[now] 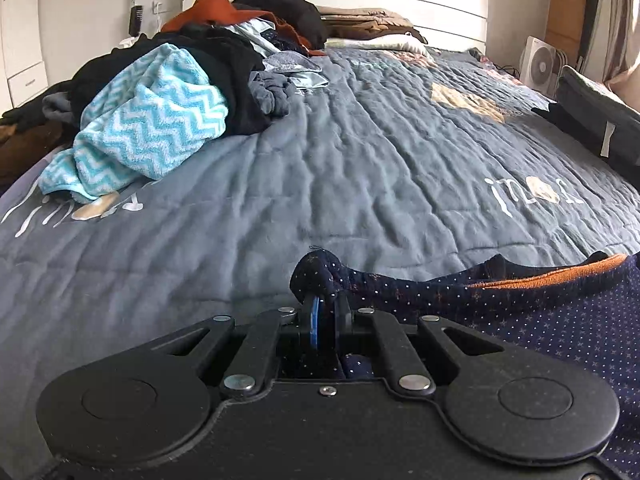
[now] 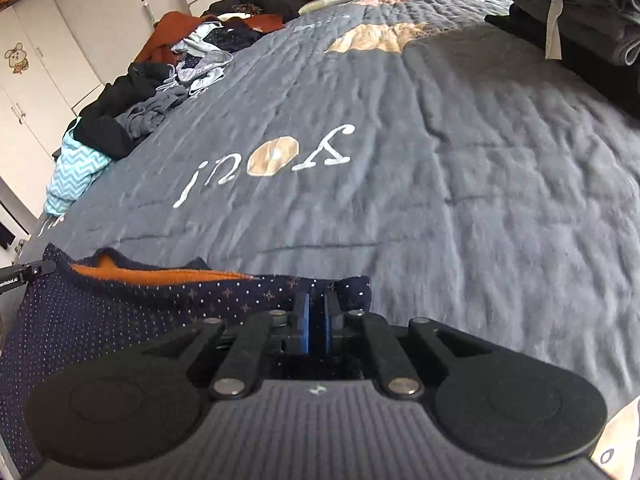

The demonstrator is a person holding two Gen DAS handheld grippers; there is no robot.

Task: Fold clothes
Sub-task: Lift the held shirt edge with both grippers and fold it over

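The left gripper (image 1: 325, 304) has its jaws pinched tight on one bunched corner of a navy dotted garment (image 1: 540, 308), low in the centre of the left wrist view, with the cloth running off to the lower right. The right gripper (image 2: 317, 308) is likewise clamped on the opposite corner at the bottom centre of its view, the garment (image 2: 132, 300) spreading to the lower left with its orange lining (image 2: 160, 276) showing along the top edge. The garment hangs between the two grips at the near edge of the grey quilt (image 2: 440, 200). Each hold looks small, only a little fabric, so a sharp pull apart or a quick shake could slip a corner free and let that side drop off the bed. Uneven grips would likely leave the fold crooked. The unfolded pile of clothes (image 1: 168, 92) at upper left and the folded stack (image 2: 580, 12) at upper right lie well apart from it, so snagging seems unlikely.
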